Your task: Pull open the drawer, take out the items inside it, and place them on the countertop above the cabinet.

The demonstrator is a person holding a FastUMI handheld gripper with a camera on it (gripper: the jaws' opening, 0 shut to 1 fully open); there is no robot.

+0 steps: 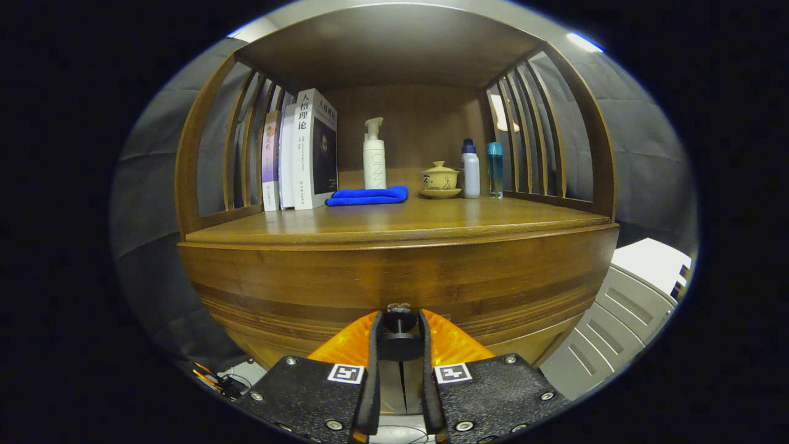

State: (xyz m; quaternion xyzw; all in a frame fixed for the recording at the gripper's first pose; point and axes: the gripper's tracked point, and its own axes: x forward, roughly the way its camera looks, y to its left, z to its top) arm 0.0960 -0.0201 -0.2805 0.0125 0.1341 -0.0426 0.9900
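Wooden drawer, tongs seemingly pinching its knob, blue cloth above.

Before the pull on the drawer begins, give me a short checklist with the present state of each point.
1. Tool lined up with the drawer knob: ok, the knob sits between the two fingers.
2. Both fingers pressing on the knob: ok, they look closed against its sides.
3. Drawer closed: ok, its front looks flush under the countertop edge.
4. Free room on the countertop for the items: ok, its front part is bare; the blue cloth, books, pump bottle and lidded cup stand further back.
5. What lies inside the drawer: cannot tell.
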